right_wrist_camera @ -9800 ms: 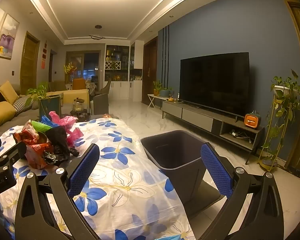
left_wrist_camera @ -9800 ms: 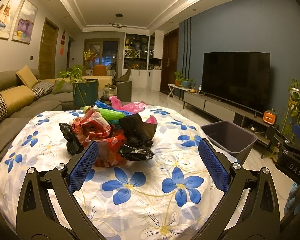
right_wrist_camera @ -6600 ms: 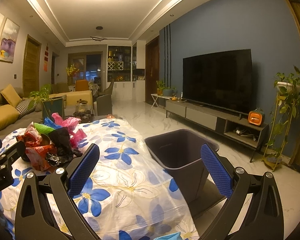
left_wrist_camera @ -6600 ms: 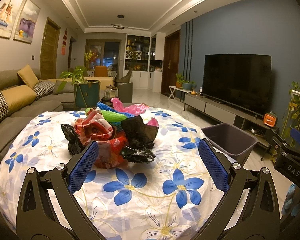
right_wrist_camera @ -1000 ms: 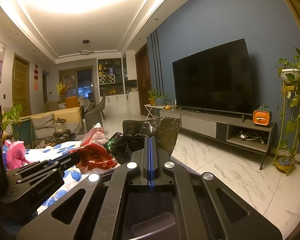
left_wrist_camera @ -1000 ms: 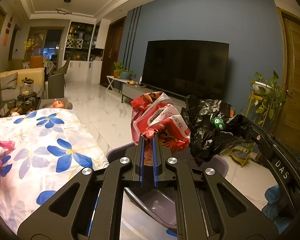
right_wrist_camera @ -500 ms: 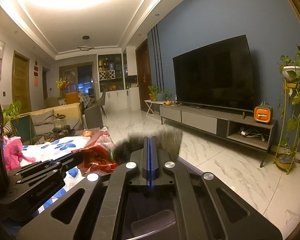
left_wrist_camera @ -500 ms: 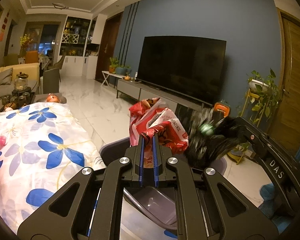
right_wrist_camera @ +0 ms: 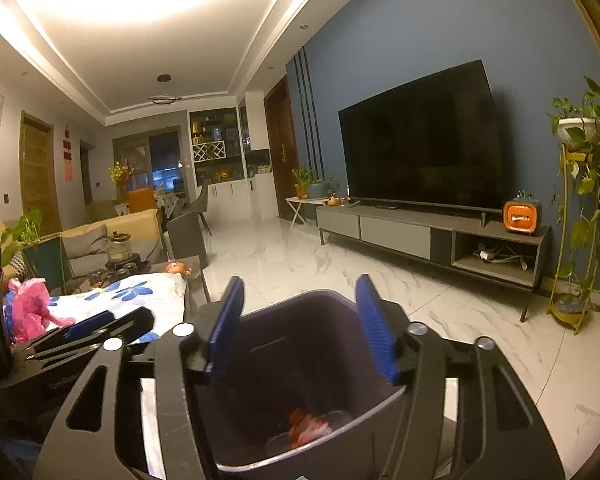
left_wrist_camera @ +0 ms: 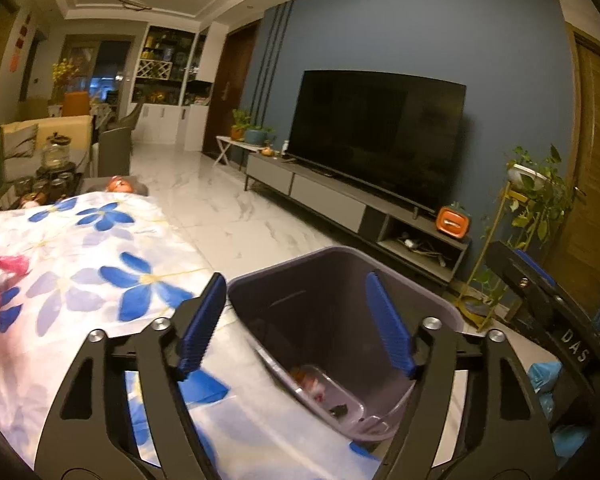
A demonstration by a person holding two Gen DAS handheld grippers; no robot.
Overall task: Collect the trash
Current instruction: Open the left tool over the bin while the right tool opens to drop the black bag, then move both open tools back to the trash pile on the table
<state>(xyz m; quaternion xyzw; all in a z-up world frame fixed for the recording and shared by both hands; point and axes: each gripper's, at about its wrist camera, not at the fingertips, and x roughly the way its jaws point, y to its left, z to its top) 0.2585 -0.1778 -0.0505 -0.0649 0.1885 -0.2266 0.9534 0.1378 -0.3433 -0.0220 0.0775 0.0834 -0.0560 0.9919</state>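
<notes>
Over the bin (left_wrist_camera: 340, 280), my left tongs (left_wrist_camera: 296, 320) and right tongs (right_wrist_camera: 300, 326) gape wide, empty; bumping its rim could tip it.

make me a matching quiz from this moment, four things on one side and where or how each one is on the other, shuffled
Things
1. left claw
2. red wrapper
3. pink bag
4. orange radio

Places or states
A. on the tv stand
B. open above the trash bin
C. on the floral tablecloth
D. at the bottom of the bin

Pairs: 1-B, 2-D, 3-C, 4-A
</notes>
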